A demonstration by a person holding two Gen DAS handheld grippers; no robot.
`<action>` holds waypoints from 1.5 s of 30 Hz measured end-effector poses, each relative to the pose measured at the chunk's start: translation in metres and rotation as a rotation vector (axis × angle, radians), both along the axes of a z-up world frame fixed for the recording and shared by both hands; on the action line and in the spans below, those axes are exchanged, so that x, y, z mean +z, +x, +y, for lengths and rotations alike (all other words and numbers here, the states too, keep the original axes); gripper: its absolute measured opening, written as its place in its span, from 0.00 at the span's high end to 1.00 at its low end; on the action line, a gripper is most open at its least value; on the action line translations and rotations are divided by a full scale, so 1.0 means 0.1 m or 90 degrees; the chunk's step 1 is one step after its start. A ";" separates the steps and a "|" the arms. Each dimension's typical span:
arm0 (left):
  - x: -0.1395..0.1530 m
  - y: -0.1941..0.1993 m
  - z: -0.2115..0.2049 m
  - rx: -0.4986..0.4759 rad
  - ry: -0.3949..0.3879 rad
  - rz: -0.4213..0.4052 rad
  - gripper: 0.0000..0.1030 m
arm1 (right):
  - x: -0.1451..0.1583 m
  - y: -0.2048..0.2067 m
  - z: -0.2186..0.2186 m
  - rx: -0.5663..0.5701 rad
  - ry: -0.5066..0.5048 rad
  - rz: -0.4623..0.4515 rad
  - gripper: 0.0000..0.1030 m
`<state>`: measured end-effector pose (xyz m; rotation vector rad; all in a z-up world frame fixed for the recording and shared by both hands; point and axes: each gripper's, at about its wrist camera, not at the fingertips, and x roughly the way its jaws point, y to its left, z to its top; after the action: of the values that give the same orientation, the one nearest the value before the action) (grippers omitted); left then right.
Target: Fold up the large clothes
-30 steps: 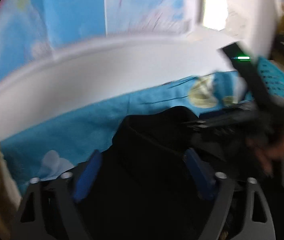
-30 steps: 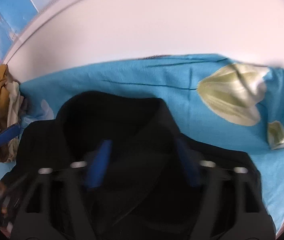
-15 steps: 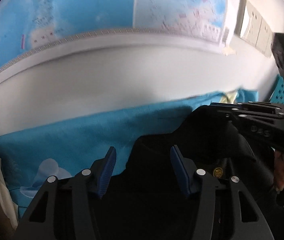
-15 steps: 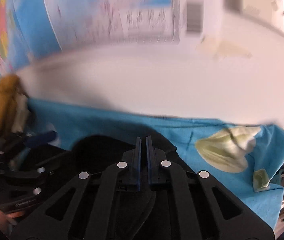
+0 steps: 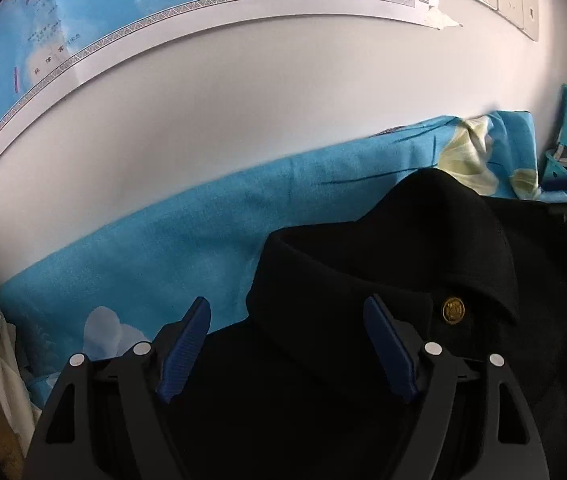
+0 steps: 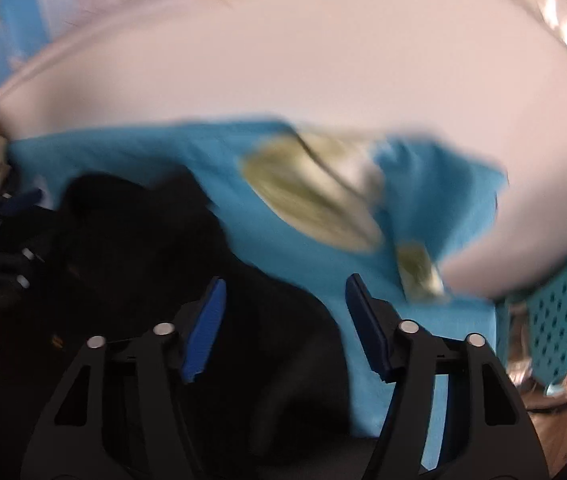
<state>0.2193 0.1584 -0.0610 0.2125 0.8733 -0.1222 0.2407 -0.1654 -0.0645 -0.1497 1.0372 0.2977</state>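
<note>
One black jacket (image 5: 423,248) on blue sheet (image 5: 171,248); two grippers, left (image 5: 287,344), right (image 6: 283,324), jaws just spreading, pinching nothing.

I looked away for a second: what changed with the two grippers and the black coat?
The right gripper has swung toward the coat's right edge; its jaws, shut half a second ago, have just opened, gripping nothing. The left gripper reopened wide by the collar. The black coat stays on the blue sheet.

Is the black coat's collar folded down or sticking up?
Folded down. In the left wrist view the black coat has its collar turned over above the gold button.
</note>
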 end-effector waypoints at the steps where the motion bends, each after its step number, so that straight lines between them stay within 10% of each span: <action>1: 0.01 0.00 -0.01 0.003 0.010 -0.005 0.24 | -0.07 0.02 -0.07 -0.001 0.015 0.021 0.80; 6: 0.12 -0.08 -0.06 0.024 0.043 -0.034 0.24 | -0.07 0.08 -0.15 -0.022 0.035 -0.004 0.83; 9: 0.31 -0.28 -0.03 0.023 0.006 -0.061 0.24 | 0.20 -0.05 -0.45 -0.058 0.113 -0.034 0.42; 15: 0.54 -0.83 -0.34 -0.089 -0.010 -0.091 0.23 | 0.55 -1.05 -1.27 -0.074 0.122 -0.082 0.28; 25: 0.50 -1.44 -1.26 -0.253 -0.059 -0.054 0.23 | 0.07 -2.57 -1.97 -0.165 0.147 0.014 0.09; 30: 0.41 -1.66 -1.58 -0.304 -0.051 -0.034 0.23 | -0.03 -2.74 -1.96 -0.150 0.145 0.008 0.94; 38: 0.39 -1.77 -1.74 -0.330 -0.068 -0.002 0.23 | 0.89 -2.81 -2.74 -0.194 0.323 -0.135 0.96; 45: 0.21 -1.59 -2.05 -0.314 -0.070 0.040 0.23 | 1.26 -2.62 -2.48 -0.108 0.367 -0.134 0.96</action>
<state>0.0608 -0.0466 -0.0398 0.3191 0.8595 -0.6387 -0.0211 -0.4137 0.0618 0.4169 0.7176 0.4047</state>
